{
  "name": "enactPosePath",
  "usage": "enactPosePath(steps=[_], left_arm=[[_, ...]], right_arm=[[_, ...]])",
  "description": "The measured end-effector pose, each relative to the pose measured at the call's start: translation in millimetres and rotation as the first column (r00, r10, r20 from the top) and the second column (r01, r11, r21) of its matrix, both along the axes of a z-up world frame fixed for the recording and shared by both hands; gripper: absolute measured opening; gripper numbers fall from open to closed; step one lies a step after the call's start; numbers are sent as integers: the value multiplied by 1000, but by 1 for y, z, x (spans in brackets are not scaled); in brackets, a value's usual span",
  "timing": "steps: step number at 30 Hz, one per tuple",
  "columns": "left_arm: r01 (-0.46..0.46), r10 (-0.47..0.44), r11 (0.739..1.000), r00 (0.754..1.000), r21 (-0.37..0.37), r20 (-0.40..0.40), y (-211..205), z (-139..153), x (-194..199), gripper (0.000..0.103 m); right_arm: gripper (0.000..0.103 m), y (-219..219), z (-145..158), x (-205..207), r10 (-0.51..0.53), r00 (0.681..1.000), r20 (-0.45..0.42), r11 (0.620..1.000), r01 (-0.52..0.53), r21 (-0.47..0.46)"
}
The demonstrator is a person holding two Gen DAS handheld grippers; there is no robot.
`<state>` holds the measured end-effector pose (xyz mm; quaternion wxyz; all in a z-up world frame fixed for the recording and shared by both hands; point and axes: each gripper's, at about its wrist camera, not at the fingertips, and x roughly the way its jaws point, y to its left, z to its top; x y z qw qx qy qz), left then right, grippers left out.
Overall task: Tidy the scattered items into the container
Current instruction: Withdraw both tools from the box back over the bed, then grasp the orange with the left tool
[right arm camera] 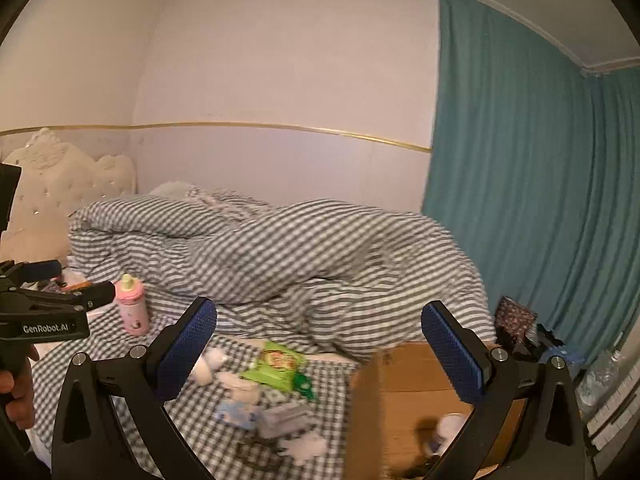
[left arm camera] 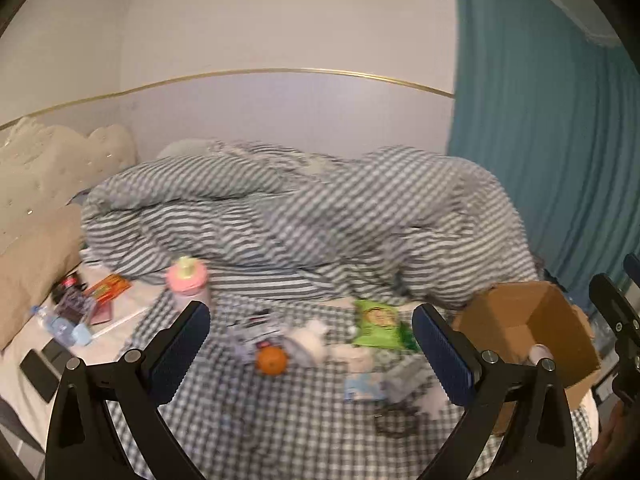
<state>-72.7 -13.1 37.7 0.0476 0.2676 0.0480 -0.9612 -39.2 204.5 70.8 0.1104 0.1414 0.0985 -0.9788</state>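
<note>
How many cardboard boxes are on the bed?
1. The open cardboard box sits at the right edge of the bed, by the teal curtain. The heaped duvet may hide others.

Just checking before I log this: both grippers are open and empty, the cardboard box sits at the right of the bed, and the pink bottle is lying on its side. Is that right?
Not quite. The pink bottle stands upright on the bed, as the right wrist view shows. The rest holds: the left gripper and right gripper are open and empty, and the cardboard box sits at the right of the bed.
</note>
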Motion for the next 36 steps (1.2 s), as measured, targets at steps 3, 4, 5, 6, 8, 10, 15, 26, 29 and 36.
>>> enactPosePath(steps=[3,4,5,6,8,10,15,26,29,36], left_arm=[[-40,40,999,999,2,21,-30,-9,2,103],[-52,52,999,998,4,31,-40,-13,1,103],[-60,60,998,997,6,40,-47,-17,1,103],[-67,66,998,997,10,51,-54,-22,0,103],[-77,75,997,994,21,75,-65,-34,-5,103],[-76,73,997,992,30,102,-72,-48,-12,103],[-59,52,998,985,36,164,-76,-81,-34,103],[17,-32,998,954,54,299,-70,-141,-82,103],[32,-50,998,945,59,324,-67,-159,-95,103],[68,-86,996,919,61,384,-59,-202,-129,103]], right_arm=[[103,-27,-12,-8,33,999,38,999,-34,21],[103,-36,-17,-11,42,998,49,999,-44,28],[103,-43,-21,-12,50,997,59,998,-52,34],[103,-49,-27,-14,55,996,69,998,-58,39],[103,-60,-39,-21,65,993,96,996,-70,48],[103,-68,-49,-27,74,990,122,995,-81,55],[103,-81,-80,-47,87,978,191,992,-102,72],[103,-81,-135,-87,63,945,322,989,-101,104],[103,-76,-153,-100,37,931,362,991,-80,105],[103,-64,-183,-121,11,907,422,993,-59,102]])
